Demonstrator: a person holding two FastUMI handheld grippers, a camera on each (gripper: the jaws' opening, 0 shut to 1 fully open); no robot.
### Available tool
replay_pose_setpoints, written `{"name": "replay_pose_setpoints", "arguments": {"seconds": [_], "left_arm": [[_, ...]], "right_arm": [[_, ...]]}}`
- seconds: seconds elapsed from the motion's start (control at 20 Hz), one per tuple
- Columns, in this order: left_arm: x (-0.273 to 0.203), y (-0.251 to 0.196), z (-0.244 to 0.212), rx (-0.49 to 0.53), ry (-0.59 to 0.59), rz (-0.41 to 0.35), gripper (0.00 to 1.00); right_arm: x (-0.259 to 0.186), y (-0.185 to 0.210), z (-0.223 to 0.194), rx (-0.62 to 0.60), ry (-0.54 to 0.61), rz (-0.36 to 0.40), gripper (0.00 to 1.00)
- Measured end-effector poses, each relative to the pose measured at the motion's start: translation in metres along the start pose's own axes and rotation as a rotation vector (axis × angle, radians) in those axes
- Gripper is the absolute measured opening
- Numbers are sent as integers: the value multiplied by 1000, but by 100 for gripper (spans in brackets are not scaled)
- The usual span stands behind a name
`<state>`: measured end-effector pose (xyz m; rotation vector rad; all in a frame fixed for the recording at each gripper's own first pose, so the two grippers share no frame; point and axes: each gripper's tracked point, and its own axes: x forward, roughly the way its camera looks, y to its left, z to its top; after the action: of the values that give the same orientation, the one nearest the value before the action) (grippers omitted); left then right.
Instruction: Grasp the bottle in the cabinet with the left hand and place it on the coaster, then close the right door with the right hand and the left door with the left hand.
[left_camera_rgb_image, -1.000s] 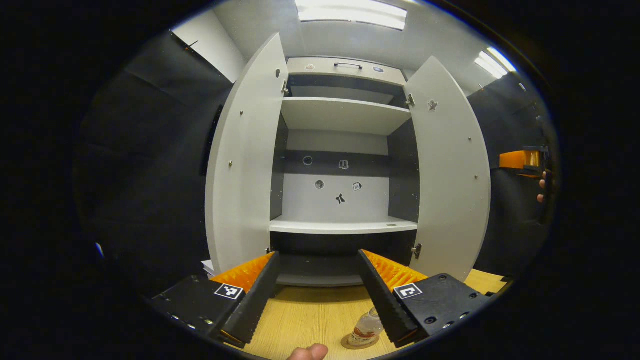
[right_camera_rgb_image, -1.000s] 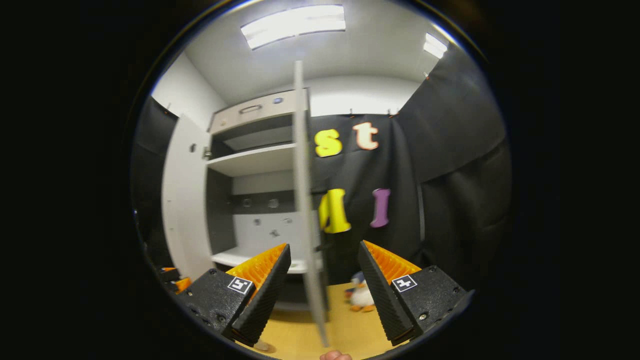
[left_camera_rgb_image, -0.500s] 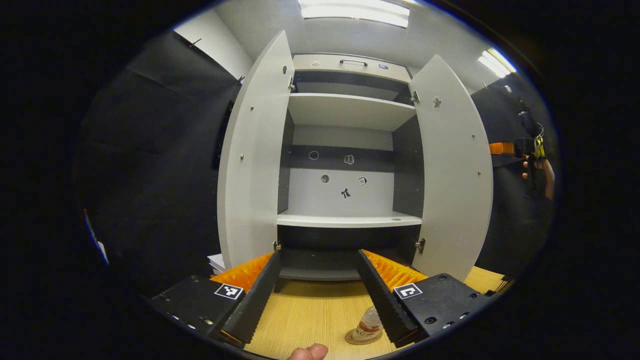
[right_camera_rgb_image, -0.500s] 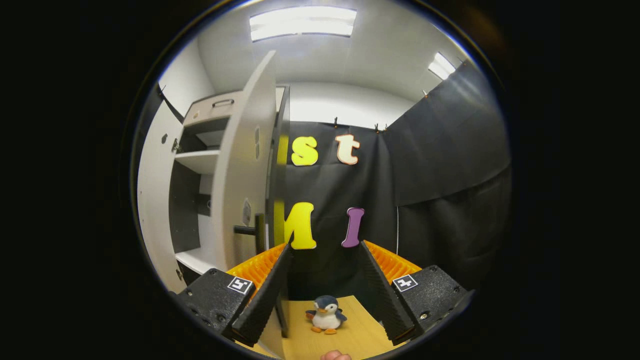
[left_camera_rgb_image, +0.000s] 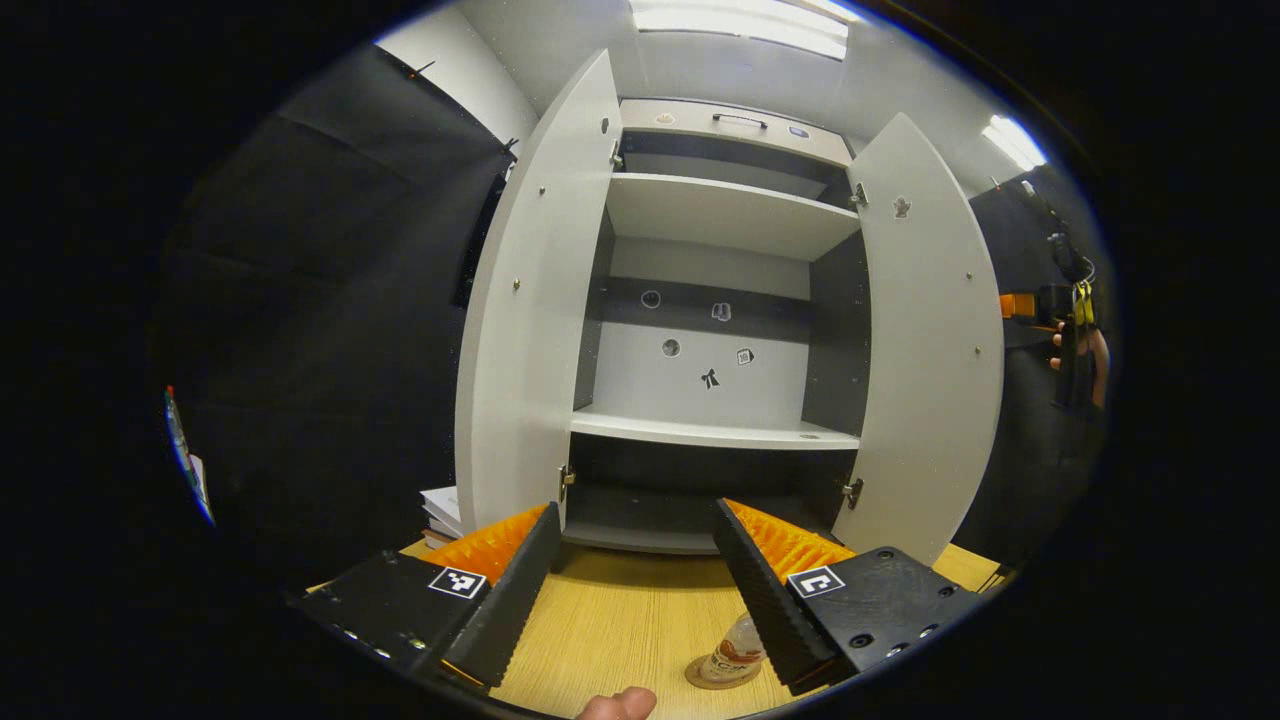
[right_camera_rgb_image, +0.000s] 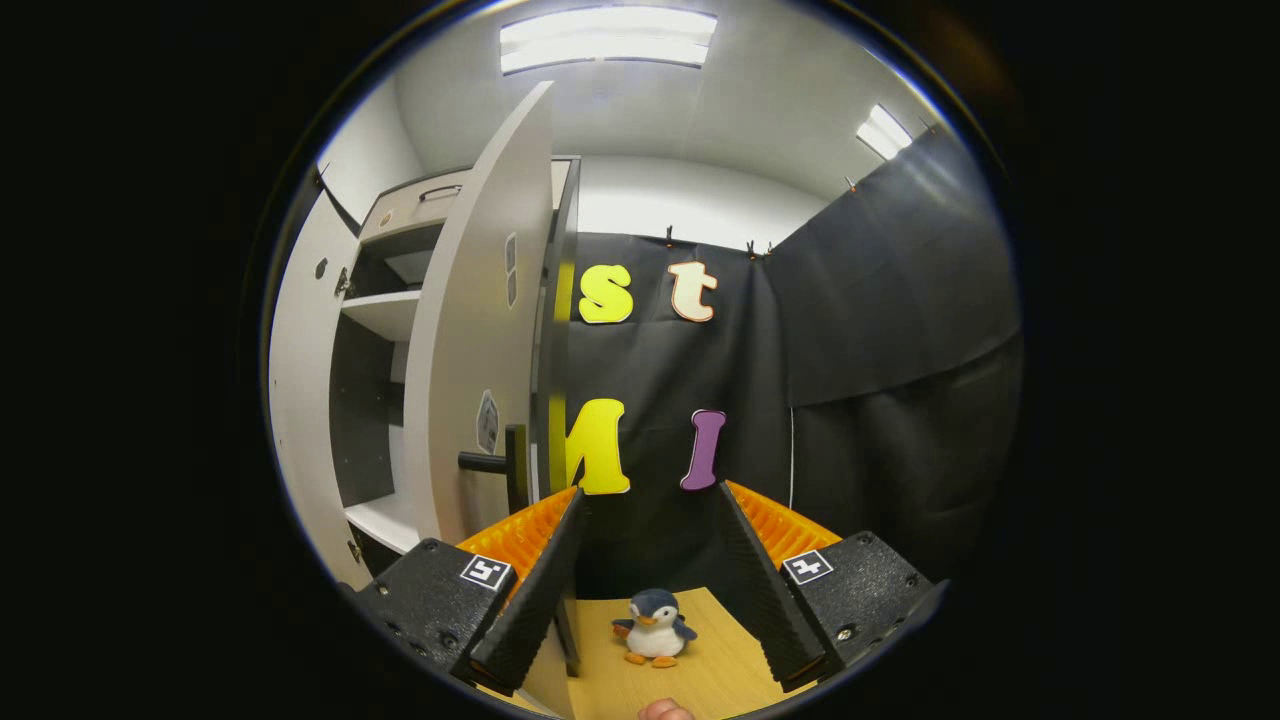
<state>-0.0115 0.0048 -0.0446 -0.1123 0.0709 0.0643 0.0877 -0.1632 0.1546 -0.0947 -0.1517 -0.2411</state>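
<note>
The bottle (left_camera_rgb_image: 733, 650) stood on the coaster (left_camera_rgb_image: 722, 675) at 5 o'clock, my jaws wide and empty. The right door (right_camera_rgb_image: 470, 330) (at my 10 o'clock) needed my right gripper (right_camera_rgb_image: 640, 575) pushing next.

Bright ceiling light panels (left_camera_rgb_image: 740, 15) (right_camera_rgb_image: 608, 38) blow out to white glare overhead and light the white cabinet (left_camera_rgb_image: 715, 385) evenly. The black cloth walls stay dim, nearly detailless. Fisheye bending bows the cabinet doors; the far right rim looks slightly soft, perhaps blurred.
</note>
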Motion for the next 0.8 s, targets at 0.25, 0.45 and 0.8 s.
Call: {"name": "replay_pose_setpoints", "arguments": {"seconds": [0.25, 0.45, 0.8], "left_arm": [[2, 4, -1, -24, 1, 24, 93], [-4, 13, 1, -4, -5, 55, 94], [-15, 31, 3, 9, -17, 115, 93]], "right_arm": [[-10, 47, 0, 5, 10, 110, 81], [-12, 93, -1, -14, 6, 217, 81], [9, 144, -10, 23, -24, 275, 81]]}}
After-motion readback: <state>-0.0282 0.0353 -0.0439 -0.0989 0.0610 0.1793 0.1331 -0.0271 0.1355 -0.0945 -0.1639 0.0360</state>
